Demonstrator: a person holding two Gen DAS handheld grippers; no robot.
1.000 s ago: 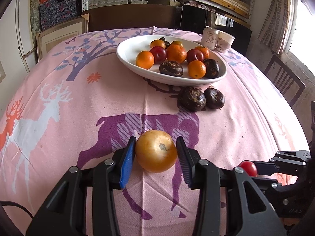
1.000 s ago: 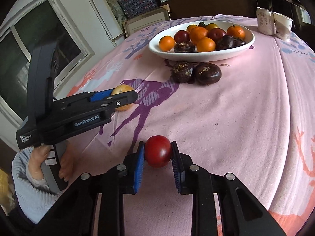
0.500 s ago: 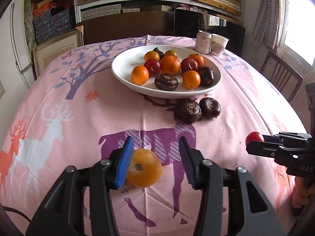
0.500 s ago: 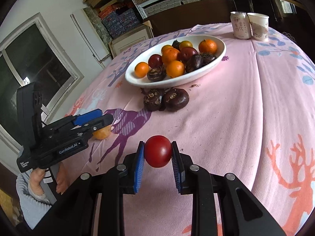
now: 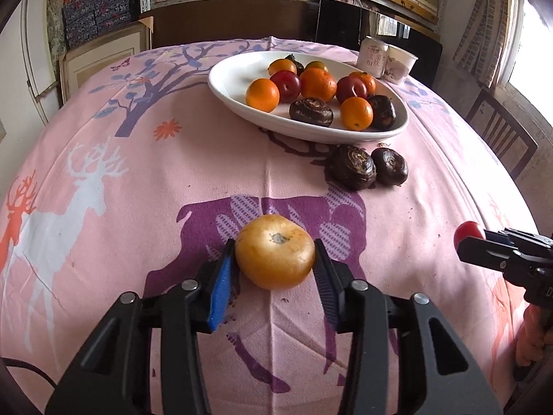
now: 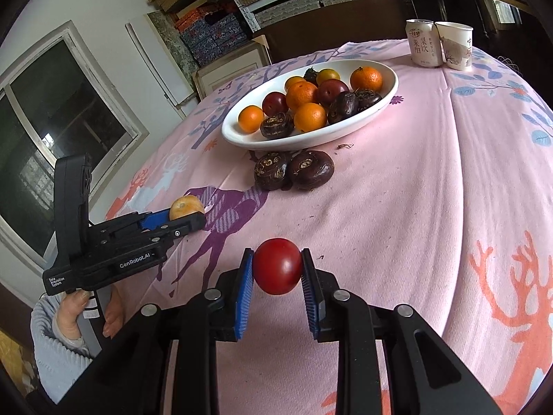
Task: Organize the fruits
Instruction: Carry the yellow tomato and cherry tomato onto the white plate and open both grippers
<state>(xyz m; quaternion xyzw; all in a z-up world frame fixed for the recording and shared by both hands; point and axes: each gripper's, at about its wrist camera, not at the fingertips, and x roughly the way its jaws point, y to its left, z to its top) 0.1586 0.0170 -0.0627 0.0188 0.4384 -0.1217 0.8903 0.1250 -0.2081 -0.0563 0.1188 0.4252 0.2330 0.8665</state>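
My left gripper (image 5: pixel 274 263) is shut on a yellow-orange fruit (image 5: pixel 275 251), low over the pink tablecloth; both show in the right wrist view, the gripper (image 6: pixel 179 221) and the fruit (image 6: pixel 186 206). My right gripper (image 6: pixel 277 268) is shut on a red fruit (image 6: pixel 277 265) held above the cloth; it appears at the right edge of the left wrist view (image 5: pixel 468 231). A white oval bowl (image 5: pixel 238 98) farther back holds oranges, red plums and dark brown fruits. Two dark brown fruits (image 5: pixel 352 167) (image 5: pixel 390 166) lie on the cloth in front of the bowl.
A drink can (image 6: pixel 421 42) and a paper cup (image 6: pixel 455 45) stand beyond the bowl at the table's far right. A wooden chair (image 5: pixel 501 131) stands at the right side of the table. Shelves and boxes line the back wall.
The yellow-orange fruit slipped toward the left finger half a second ago; the left jaws have now closed on it, centred. The right gripper lifted the red fruit higher above the cloth.
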